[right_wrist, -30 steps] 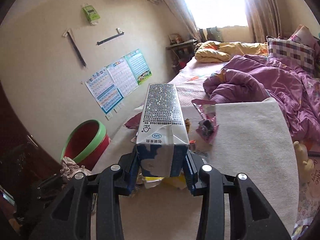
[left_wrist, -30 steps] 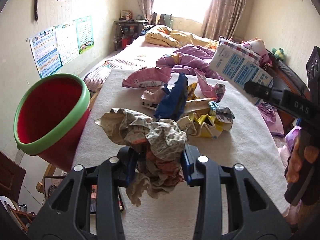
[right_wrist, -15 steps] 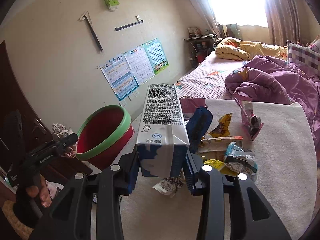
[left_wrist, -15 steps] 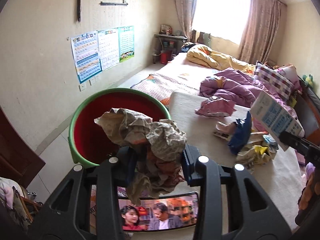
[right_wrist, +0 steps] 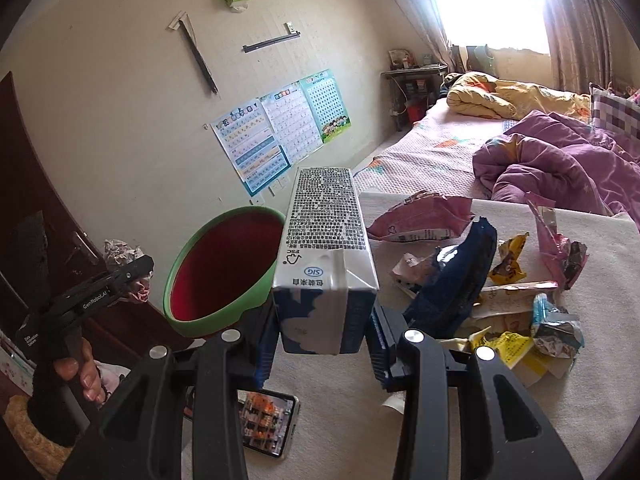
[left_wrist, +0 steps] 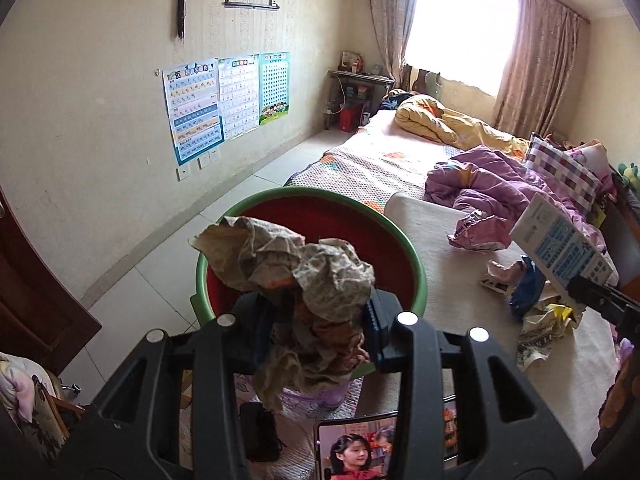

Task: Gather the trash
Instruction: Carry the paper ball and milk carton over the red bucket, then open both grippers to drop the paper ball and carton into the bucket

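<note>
The left gripper [left_wrist: 316, 320] was clamped on a crumpled paper wad [left_wrist: 296, 280] poised before the open mouth of the red bin [left_wrist: 404, 240], and the right gripper [right_wrist: 320, 340] was clamped on a milk carton [right_wrist: 326, 264] just beside the bin's green rim; neither piece was yet inside. A heap of wrappers [right_wrist: 500, 280] lay uncollected on the cream blanket [right_wrist: 600, 360] over the bed. The bin stood at the blanket's edge with its mouth unobstructed, and a phone [right_wrist: 268, 424] lay near that edge.

Daylight floods in from the blown-out window [left_wrist: 460, 20], the fisheye edges curve darkly, and focus seems sharp.
</note>
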A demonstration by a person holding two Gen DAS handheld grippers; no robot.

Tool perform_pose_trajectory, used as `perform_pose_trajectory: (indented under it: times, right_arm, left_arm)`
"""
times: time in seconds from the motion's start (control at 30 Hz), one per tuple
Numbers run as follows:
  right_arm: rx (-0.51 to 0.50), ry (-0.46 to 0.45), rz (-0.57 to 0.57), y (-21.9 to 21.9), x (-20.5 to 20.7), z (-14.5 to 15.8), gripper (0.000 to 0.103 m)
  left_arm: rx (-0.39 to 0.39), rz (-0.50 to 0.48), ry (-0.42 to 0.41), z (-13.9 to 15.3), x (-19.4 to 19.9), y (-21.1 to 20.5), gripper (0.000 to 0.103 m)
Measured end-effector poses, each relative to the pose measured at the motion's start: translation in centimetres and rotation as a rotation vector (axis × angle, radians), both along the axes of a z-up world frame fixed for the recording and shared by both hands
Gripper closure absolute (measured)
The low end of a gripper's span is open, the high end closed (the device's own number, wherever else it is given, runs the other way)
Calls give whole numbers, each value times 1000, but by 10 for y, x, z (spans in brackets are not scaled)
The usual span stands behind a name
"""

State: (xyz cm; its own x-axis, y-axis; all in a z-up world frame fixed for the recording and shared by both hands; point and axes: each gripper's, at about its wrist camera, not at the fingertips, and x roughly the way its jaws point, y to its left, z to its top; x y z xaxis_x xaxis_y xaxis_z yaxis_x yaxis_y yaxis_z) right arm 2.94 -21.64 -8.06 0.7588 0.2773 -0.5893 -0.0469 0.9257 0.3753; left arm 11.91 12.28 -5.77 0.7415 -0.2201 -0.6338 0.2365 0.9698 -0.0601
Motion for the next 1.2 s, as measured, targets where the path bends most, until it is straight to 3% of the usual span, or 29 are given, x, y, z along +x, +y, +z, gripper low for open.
perform_pose_trajectory:
  times: [0.73, 1.2]
  right_arm:
    - [-13, 1, -15, 67, 23, 7, 65]
    - [37, 63, 95, 108, 65, -12, 65]
  left_arm:
    - [-3, -97, 17, -8, 43, 30, 65]
    - [38, -132, 93, -38, 59, 34, 65]
